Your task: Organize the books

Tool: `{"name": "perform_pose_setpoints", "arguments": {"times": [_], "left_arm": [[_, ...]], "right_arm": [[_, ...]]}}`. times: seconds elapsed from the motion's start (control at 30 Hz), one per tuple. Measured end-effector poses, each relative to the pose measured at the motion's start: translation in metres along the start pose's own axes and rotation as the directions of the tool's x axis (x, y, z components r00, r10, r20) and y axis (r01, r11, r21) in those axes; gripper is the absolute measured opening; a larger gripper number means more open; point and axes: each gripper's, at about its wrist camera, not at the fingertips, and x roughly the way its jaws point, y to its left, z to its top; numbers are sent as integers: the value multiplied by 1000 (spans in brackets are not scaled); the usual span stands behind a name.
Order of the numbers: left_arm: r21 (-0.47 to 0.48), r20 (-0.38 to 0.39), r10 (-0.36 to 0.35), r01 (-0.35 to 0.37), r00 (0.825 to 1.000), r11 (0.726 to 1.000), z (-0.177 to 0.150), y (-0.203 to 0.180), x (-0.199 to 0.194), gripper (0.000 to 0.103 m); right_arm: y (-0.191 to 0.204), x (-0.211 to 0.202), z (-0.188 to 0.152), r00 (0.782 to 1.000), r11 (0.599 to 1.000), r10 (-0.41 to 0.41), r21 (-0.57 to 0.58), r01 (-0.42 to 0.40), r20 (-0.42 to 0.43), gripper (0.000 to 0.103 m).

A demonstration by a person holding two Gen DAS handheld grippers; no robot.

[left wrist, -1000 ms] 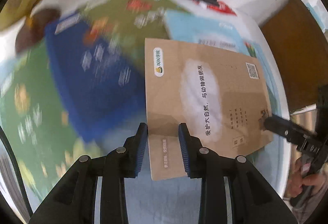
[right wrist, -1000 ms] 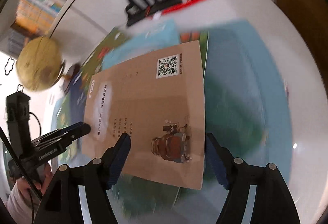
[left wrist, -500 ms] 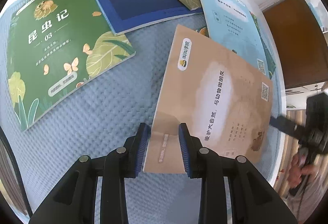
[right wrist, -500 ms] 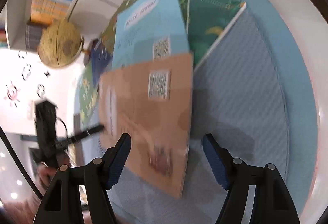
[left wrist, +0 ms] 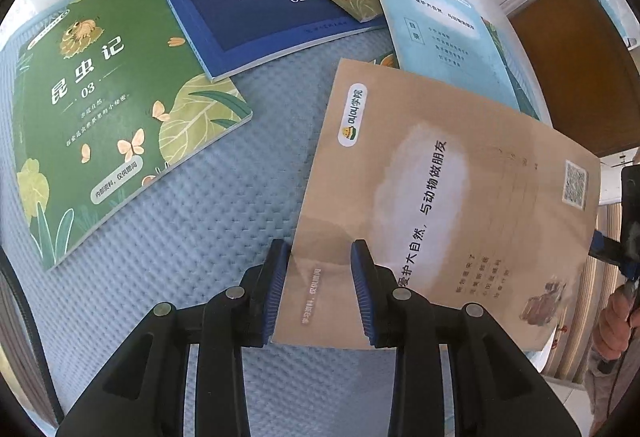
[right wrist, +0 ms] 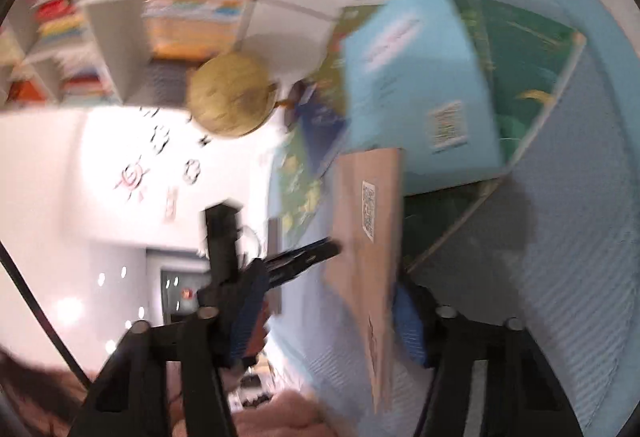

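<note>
The left gripper (left wrist: 318,291) pinches a tan book (left wrist: 444,205); the right gripper's (right wrist: 326,325) fingers are spread. Four other books lie scattered, unstacked.

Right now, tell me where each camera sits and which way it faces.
Left wrist: rides the left tongs, looking forward and down at the tan book, green book and navy book on the blue mat; both its fingers show, straddling the tan book's corner.
Right wrist: rides the right tongs, blurred, tilted toward the globe and shelves; its fingers show around the tan book's edge.
Shared: the tan book and the light blue book, plus each other's tongs.
</note>
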Motion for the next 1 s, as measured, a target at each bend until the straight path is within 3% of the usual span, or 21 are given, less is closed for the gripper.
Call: {"name": "perform_pose_setpoints", "arguments": {"times": [0.03,0.1,0.13,0.23,0.37,0.43,0.47,0.5,0.57,0.63,0.77,0.83,0.87,1.0], "left_arm": [[0,2,-1,1,1000,1000,1,-1,1,30],[3,6,-3,3,1000,1000,2,-2,2,31],[6,9,-7,6,1000,1000,3,-3,3,31],[-29,17,-21,22,1000,999,-8,9,-7,31],[-60,59,21,-17,998,998,-18,18,-29,27],[-95,86,-3,11,996,995,-25,28,-47,27],[-106,96,-8,18,995,994,-28,33,-53,27],[-121,113,-13,27,994,992,-31,40,-63,27],[-143,148,-8,29,989,989,-40,54,-82,27],[-166,165,14,13,986,986,-49,71,-95,27],[-230,168,48,-8,985,973,-66,109,-109,27],[-259,166,55,-10,985,966,-72,125,-112,27],[-276,162,59,-12,985,961,-77,134,-113,27],[-339,150,68,-13,986,941,-100,171,-118,27]], "right_arm": [[-2,5,1,999,999,-36,1,36,-4,45],[-14,17,3,994,993,-105,52,104,4,14],[-20,20,4,994,990,-108,90,106,23,10],[-21,15,3,991,986,-90,148,75,98,7],[5,-2,5,981,982,-54,185,19,184,4],[42,-13,8,973,991,-97,108,76,209,4],[71,-19,9,963,989,-147,32,144,227,4],[102,-22,6,945,971,-212,-59,233,249,4],[157,-17,-8,893,873,-335,-257,414,301,4],[200,6,-29,858,752,-404,-420,508,316,6],[227,73,-68,869,658,-430,-573,488,245,6],[226,112,-88,892,686,-426,-588,429,153,6],[224,126,-95,892,686,-434,-595,419,128,7],[230,187,-140,880,620,-473,-690,375,53,19]]}}
